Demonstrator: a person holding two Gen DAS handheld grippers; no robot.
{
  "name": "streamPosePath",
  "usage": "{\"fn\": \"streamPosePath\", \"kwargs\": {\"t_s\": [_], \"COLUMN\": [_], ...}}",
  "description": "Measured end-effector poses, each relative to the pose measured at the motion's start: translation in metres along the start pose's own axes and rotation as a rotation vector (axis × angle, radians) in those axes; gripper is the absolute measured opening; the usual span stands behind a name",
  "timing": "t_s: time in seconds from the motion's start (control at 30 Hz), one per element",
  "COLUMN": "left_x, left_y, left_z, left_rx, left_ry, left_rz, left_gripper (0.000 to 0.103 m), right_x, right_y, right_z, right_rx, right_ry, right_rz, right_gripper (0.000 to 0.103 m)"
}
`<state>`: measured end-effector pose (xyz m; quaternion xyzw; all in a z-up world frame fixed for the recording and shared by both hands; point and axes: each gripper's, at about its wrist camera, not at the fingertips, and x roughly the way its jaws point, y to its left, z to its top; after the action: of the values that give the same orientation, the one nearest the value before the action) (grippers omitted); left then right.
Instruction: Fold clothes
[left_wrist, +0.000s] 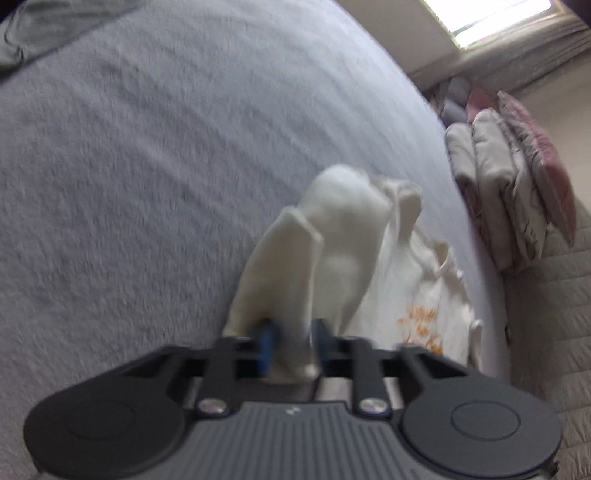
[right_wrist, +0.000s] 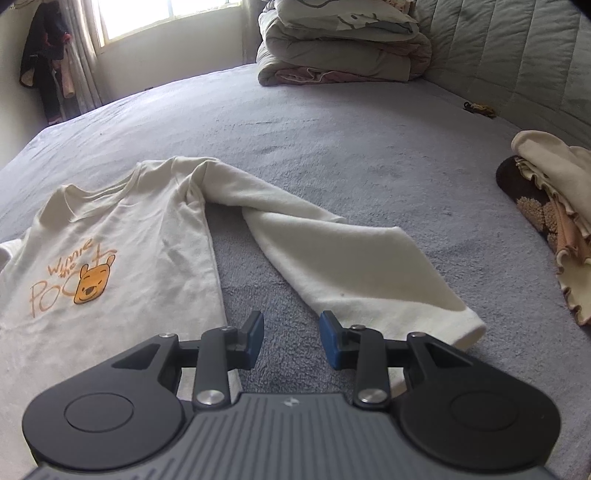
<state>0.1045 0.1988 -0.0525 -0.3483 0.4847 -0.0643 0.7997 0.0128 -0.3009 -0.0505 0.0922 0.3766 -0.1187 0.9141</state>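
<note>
Left wrist view, blurred: one left gripper (left_wrist: 291, 345), blue pads clamped on a fold of one cream sleeve (left_wrist: 332, 243), cloth standing up between and beyond the fingers. One cream shirt (left_wrist: 424, 295) with orange print beyond and to the right, lying on the grey bedsheet (left_wrist: 147, 166). One stack of folded bedding (left_wrist: 509, 192) past the bed's far right edge. One window (left_wrist: 491, 18) at top right.

Right wrist view: one right gripper (right_wrist: 291, 338), jaws partly apart, nothing but grey bedsheet (right_wrist: 332, 129) between the two blue pads. Same cream shirt (right_wrist: 122, 236) flat to the left, bear print facing up. One long sleeve (right_wrist: 351, 266) stretched diagonally toward the right finger, cuff just beside it. One pile of folded clothes (right_wrist: 546, 206) at right edge. One stack of duvets (right_wrist: 343, 44) at the far end. One window (right_wrist: 166, 14) top left.
</note>
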Motion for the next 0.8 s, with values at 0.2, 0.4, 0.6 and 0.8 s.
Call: {"fn": "streamPosePath", "kwargs": {"t_s": [0.2, 0.4, 0.6, 0.8], "left_x": [-0.004, -0.019, -0.043, -0.055], "left_y": [-0.009, -0.023, -0.030, -0.019], "left_z": [-0.001, 0.012, 0.029, 0.047], "left_rx": [0.027, 0.109, 0.188, 0.187], "left_ry": [-0.078, -0.260, -0.499, -0.613], "left_rz": [0.057, 0.183, 0.312, 0.386], "left_gripper": [0.004, 0.004, 0.004, 0.004], "right_x": [0.001, 0.000, 0.001, 0.002], "right_y": [0.000, -0.001, -0.001, 0.000], "right_z": [-0.001, 0.000, -0.001, -0.002], "right_rx": [0.002, 0.006, 0.007, -0.002], "right_ry": [0.001, 0.000, 0.005, 0.007], "right_rz": [-0.001, 0.005, 0.003, 0.001], "right_gripper": [0.036, 0.036, 0.036, 0.036]}}
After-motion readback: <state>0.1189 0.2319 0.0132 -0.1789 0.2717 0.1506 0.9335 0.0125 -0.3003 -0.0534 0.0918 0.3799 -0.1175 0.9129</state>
